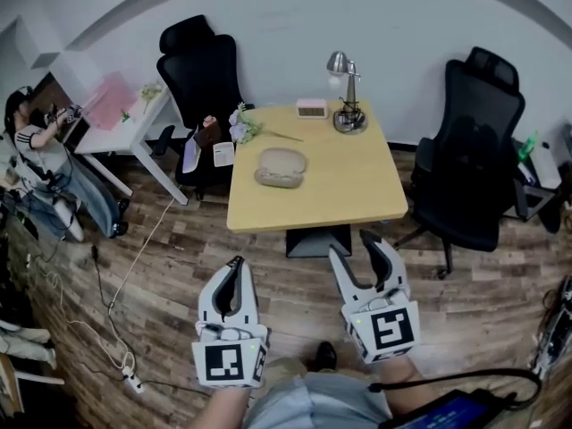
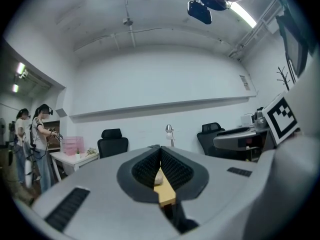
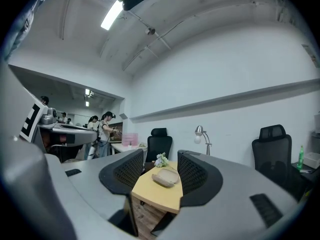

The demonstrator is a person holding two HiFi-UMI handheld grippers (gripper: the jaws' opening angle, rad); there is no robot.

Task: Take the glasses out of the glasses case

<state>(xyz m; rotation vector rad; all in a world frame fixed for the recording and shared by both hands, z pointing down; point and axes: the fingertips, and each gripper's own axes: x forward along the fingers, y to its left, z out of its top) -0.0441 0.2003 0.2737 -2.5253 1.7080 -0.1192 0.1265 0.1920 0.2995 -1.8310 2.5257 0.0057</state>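
Beige oval case (image 1: 281,167), lid closed, lies flat left of centre on table (image 1: 357,181). Left gripper (image 1: 235,263) clenched, empty. Right gripper (image 1: 355,245) spread wide, empty. All 2 over floor (image 1: 286,302), short of table.
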